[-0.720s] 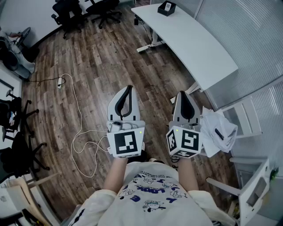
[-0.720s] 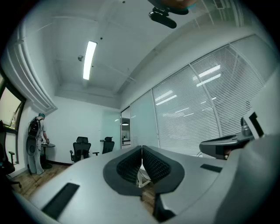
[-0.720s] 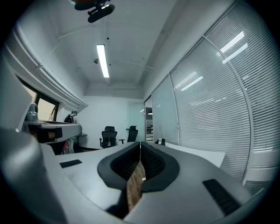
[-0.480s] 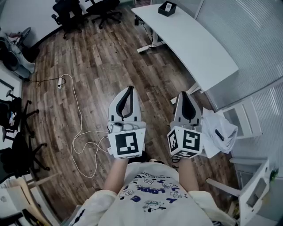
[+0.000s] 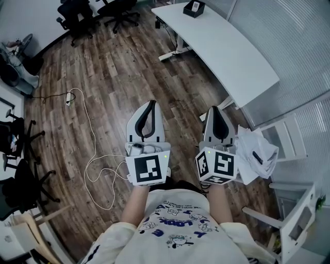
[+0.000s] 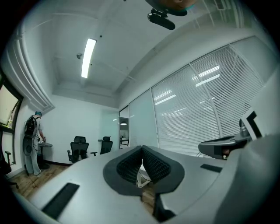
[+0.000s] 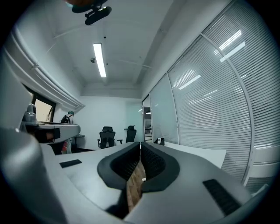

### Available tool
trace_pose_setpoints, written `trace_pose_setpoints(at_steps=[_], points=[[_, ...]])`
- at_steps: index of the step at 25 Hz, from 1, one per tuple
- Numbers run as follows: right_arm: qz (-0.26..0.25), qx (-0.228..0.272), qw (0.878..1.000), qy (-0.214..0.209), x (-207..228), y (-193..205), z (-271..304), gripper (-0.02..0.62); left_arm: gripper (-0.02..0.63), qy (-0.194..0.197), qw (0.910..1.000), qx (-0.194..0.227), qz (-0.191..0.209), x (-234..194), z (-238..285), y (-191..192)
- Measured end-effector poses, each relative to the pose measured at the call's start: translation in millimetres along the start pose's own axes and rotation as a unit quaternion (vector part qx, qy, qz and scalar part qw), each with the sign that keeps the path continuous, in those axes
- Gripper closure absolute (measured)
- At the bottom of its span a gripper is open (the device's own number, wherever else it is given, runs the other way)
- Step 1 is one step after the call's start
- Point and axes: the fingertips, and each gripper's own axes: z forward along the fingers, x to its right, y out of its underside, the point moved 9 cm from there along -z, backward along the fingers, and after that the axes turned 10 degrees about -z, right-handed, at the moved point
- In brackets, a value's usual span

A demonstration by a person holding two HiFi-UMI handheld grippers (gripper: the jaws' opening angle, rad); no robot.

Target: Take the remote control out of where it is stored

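Note:
In the head view my left gripper (image 5: 150, 103) and right gripper (image 5: 216, 109) are held side by side at waist height over the wood floor. Both are shut with nothing between the pads. The left gripper view shows its jaws (image 6: 141, 148) closed tip to tip, and the right gripper view shows the same (image 7: 140, 143). A small black holder (image 5: 194, 9) stands on the far end of the long white desk (image 5: 227, 51); it also shows as a small dark box (image 7: 159, 141) in the right gripper view. I cannot make out a remote control in it from here.
A white chair (image 5: 281, 136) to my right carries a crumpled white cloth (image 5: 255, 154) with a slim dark object (image 5: 256, 157) on it. A white cable (image 5: 93, 149) loops over the floor on the left. Black office chairs (image 5: 98, 13) stand at the back, more on the left (image 5: 20, 170).
Both grippers have stayed shut and nearly still. The head view has shifted very slightly.

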Motion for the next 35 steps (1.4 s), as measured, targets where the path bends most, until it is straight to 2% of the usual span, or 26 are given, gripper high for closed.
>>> trace_pose_setpoints(at_steps=[9,15,29,35], points=[[0.004,-0.009,1.0,-0.003,-7.3,7.7,39.1,0.563,0.589,0.008,0.9999,-0.01,-0.001,-16.8,34.1,12.0],[-0.003,-0.008,1.0,-0.004,-0.4,9.5,92.0,0.563,0.589,0.004,0.9999,-0.013,-0.004,-30.8,82.7,20.5],[0.003,-0.001,1.0,-0.023,68.6,1.6,298.2,0.563,0.589,-0.019,0.9998,-0.001,0.008,-48.9,293.9,25.3],[0.006,0.001,0.999,-0.033,93.4,-1.0,366.1,0.563,0.589,-0.026,0.9996,-0.002,0.013,-51.6,363.5,29.0]])
